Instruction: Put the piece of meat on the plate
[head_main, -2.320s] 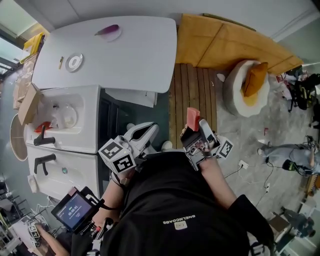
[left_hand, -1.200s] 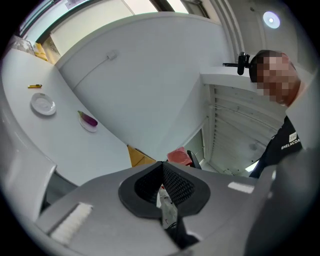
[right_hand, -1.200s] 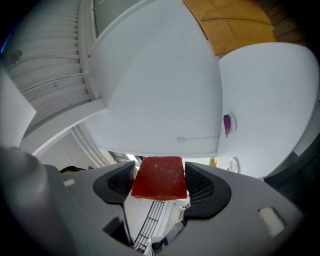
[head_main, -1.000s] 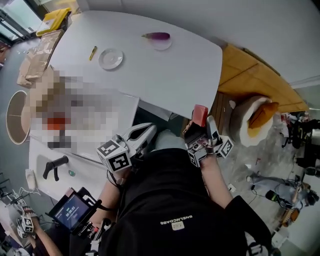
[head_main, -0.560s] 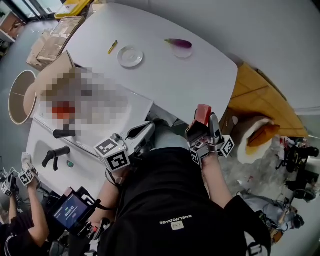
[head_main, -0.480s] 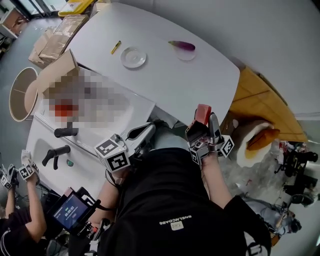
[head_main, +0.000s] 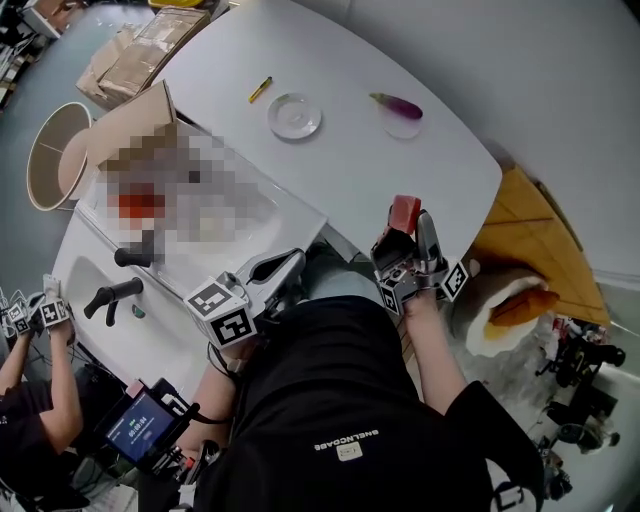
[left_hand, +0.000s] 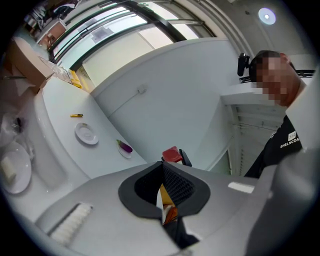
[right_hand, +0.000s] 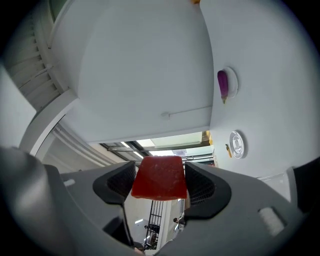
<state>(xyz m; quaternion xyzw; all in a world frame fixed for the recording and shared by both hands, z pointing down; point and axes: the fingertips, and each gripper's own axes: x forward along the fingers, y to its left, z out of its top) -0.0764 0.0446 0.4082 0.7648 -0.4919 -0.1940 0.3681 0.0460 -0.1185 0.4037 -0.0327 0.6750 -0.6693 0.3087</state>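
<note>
The piece of meat (head_main: 404, 213) is a red block, and my right gripper (head_main: 406, 224) is shut on it, held upright just off the near edge of the white table (head_main: 350, 160). In the right gripper view the meat (right_hand: 159, 178) fills the gap of the right gripper (right_hand: 159, 181). The empty white plate (head_main: 294, 116) lies far across the table; it also shows as a plate (right_hand: 236, 144) and a plate (left_hand: 86, 134). My left gripper (head_main: 284, 266) is shut on nothing, low at my waist; the left gripper (left_hand: 161, 189) has its jaws pressed together.
A purple eggplant (head_main: 398, 104) lies on a small dish right of the plate, with a yellow pen (head_main: 259, 89) to the left. A white sink counter (head_main: 150, 290) stands at my left, with a cardboard box (head_main: 135, 108) and a round stool (head_main: 55, 155). A wooden bench (head_main: 535, 235) is at right.
The view has swung and the table now lies closer in front of me. My right gripper, still shut on the meat, has come up to the table's near edge. The left gripper stays shut.
</note>
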